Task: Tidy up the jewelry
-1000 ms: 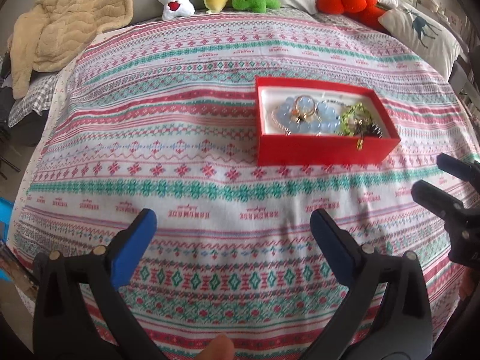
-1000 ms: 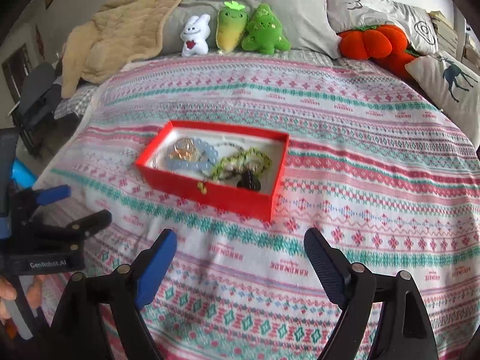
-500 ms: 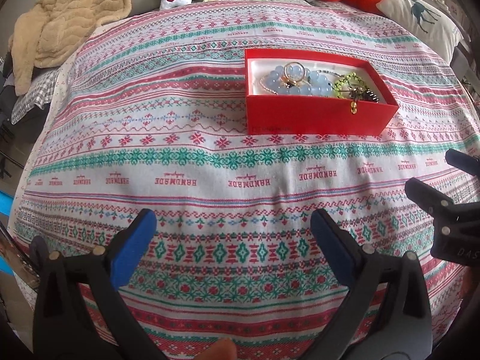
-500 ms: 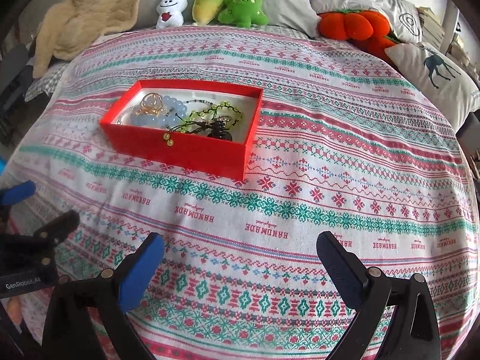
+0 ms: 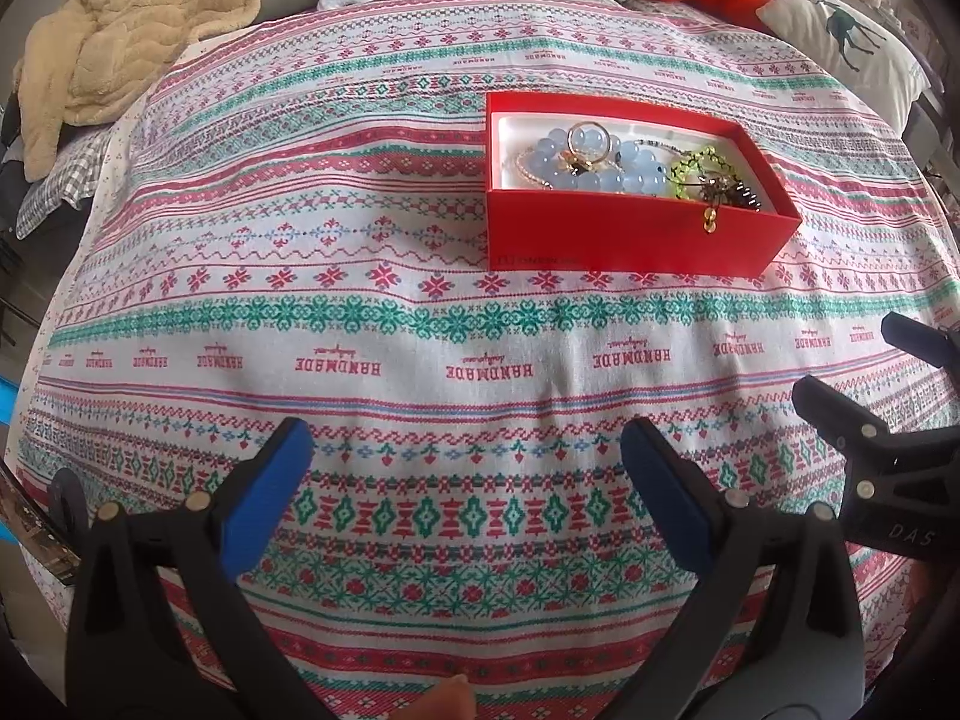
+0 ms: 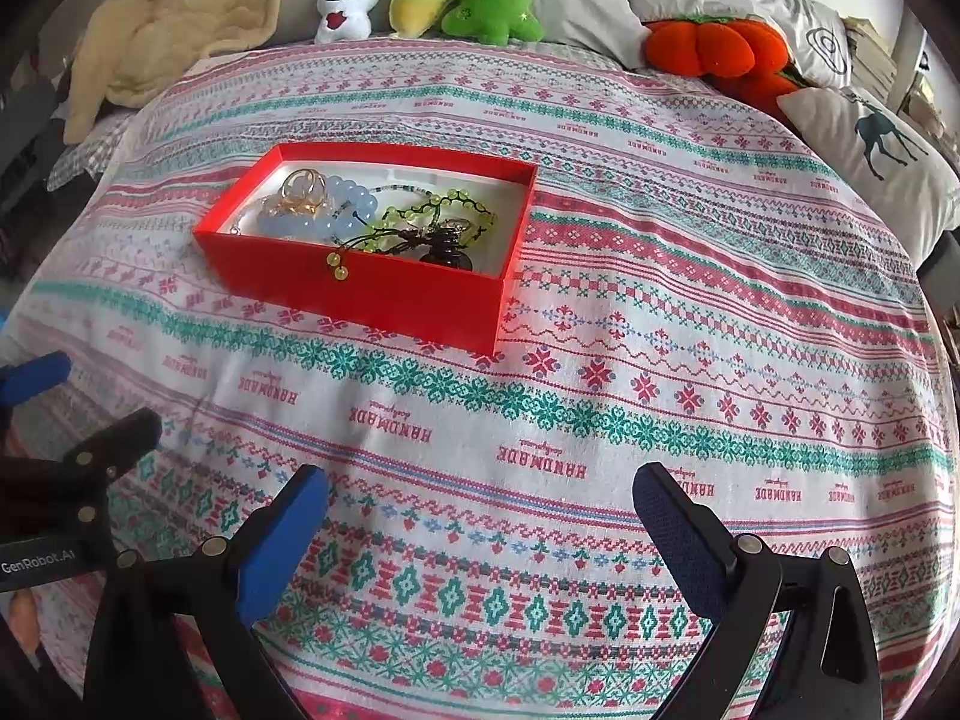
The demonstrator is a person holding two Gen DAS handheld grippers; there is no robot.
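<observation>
Two spread grippers hang over a patterned bedspread (image 6: pixel 600 312), well short of the red jewelry box (image 6: pixel 384 294).
Left gripper (image 5: pixel 465 480) and right gripper (image 6: pixel 480 516) hold nothing; inside the box lie a blue bead bracelet (image 6: pixel 345 207), green bead strand (image 6: pixel 420 213) and gold rings (image 6: pixel 303 186), heaped together, one bead end over the wall.

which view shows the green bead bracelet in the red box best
The right wrist view: the green bead bracelet lies spread out across the red box, with two beads hanging over the near wall. In the left wrist view the box wall and a dark piece partly hide the bracelet.
</observation>
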